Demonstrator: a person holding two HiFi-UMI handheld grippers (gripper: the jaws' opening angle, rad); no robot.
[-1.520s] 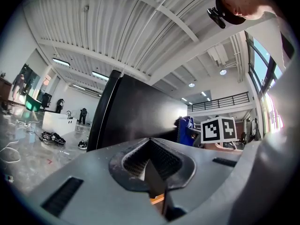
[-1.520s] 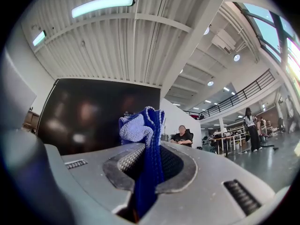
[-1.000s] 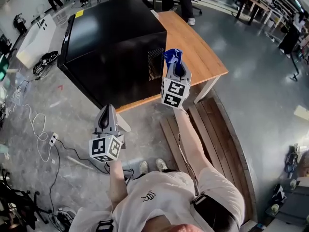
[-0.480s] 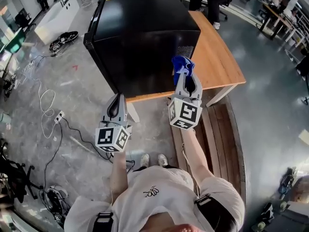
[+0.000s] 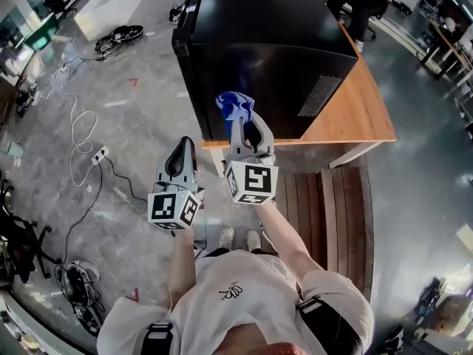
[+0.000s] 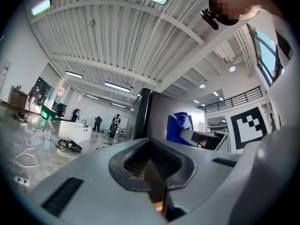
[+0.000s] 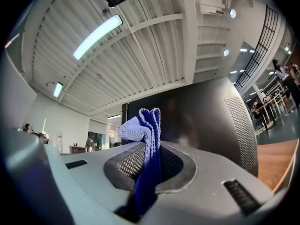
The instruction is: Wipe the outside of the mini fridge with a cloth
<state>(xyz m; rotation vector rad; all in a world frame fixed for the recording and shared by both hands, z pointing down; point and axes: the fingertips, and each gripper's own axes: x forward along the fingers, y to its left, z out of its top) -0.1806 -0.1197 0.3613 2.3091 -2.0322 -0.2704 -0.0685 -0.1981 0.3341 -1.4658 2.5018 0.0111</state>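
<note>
- Right tongs [image 5: 241, 124]: centre of the head view, pointing towards the top of the frame; they pinch a blue cloth [image 5: 235, 105], which bunches above their tips
- Right gripper view: the cloth stands upright in a fold between the tongs, with the dark wall of the mini fridge [image 5: 266, 43] filling the frame just behind it; whether the two touch cannot be judged
- Mini fridge: black, upper centre of the head view, standing on a wooden counter [image 5: 358, 117] whose bare part runs along the fridge's right side; a vent grille shows on its near face
- Left tongs [image 5: 182, 155]: left of centre and lower than the right pair, pressed together with nothing between them, held over the grey floor [image 5: 133, 220]
- Loose cables [image 5: 74, 132] trail over the floor at the left; wooden planks [image 5: 325, 205] lie below the counter
</note>
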